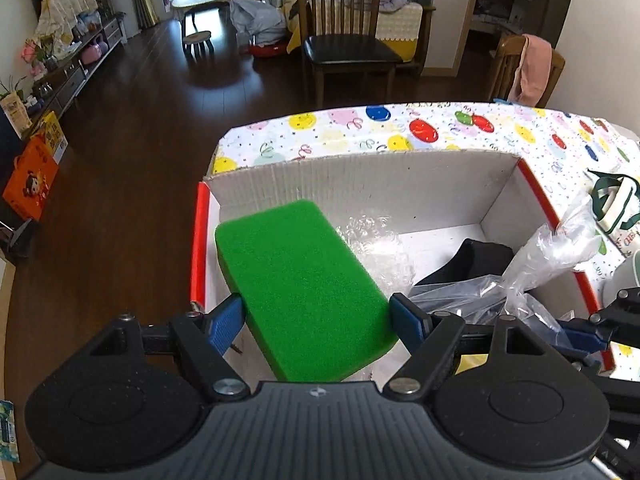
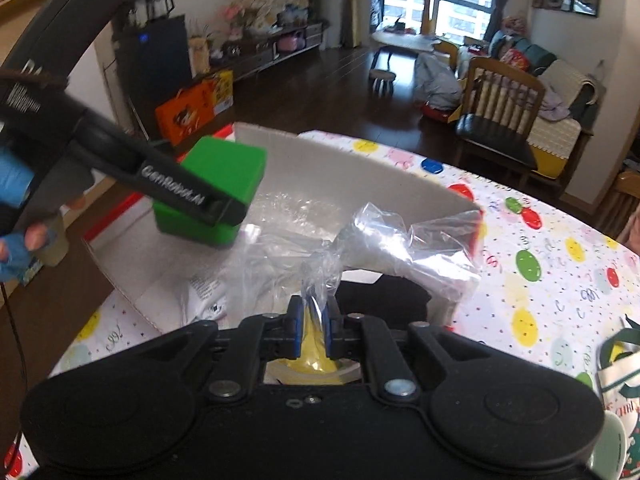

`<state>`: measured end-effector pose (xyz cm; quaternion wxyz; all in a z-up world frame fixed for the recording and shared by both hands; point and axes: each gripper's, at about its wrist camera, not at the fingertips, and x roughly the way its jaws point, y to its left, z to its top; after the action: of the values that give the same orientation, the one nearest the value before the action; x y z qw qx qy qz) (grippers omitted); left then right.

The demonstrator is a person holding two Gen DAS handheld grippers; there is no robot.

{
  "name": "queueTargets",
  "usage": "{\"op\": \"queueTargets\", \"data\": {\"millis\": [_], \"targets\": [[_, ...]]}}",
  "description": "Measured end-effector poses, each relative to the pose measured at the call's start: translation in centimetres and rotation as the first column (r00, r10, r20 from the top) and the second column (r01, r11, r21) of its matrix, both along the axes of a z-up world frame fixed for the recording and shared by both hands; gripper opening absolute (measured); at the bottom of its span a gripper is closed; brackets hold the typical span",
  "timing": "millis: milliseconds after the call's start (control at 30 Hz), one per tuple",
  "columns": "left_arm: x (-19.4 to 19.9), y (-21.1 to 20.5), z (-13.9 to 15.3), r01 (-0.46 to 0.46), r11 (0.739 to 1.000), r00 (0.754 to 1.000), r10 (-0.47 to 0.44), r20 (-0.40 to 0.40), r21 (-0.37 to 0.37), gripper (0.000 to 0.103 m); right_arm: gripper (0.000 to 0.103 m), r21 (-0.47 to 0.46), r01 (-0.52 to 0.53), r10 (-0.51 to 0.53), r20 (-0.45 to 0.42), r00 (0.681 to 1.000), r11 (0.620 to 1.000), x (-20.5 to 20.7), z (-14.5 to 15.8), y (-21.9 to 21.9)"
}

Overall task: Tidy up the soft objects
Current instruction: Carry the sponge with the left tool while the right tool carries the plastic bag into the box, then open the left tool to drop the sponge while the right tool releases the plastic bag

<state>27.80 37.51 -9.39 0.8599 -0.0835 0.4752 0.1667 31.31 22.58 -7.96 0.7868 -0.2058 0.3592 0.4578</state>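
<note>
My left gripper is shut on a green sponge and holds it above the left side of a white cardboard box with red edges. The sponge also shows in the right wrist view, with the left gripper clamped across it. My right gripper is shut on the neck of a clear plastic bag over the box's near right part. The bag also shows in the left wrist view. A dark soft item and bubble wrap lie inside the box.
The box stands on a table with a balloon-print cloth. A white and green tote bag lies to the right of the box. A roll of tape lies under my right gripper. Wooden chairs stand beyond the table.
</note>
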Motion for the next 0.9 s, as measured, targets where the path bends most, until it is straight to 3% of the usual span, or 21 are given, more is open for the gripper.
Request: {"op": "queueTargets", "data": {"millis": [667,767,900], "targets": [[0.9,-0.5,-2.5,-0.003,1.0,1.0,0.002,-0.026,-0.019,0.081,0.019,-0.088,0.011,-0.009,0.027,1.0,0.996,0.3,-1.4,1.4],[0.6,-0.6,-2.4,-0.009,1.0,1.0,0.009,-0.022,-0.02,0.082,0.027,-0.089,0.006,-0.005,0.02,1.0,0.996,0.4,-1.4,1.4],[0.0,-0.8,-2.0,-0.013,1.0,1.0,0.013,-0.016,-0.023,0.083,0.05,-0.075,0.012,-0.013,-0.013,1.0,0.997,0.5,-1.1,0.7]]}}
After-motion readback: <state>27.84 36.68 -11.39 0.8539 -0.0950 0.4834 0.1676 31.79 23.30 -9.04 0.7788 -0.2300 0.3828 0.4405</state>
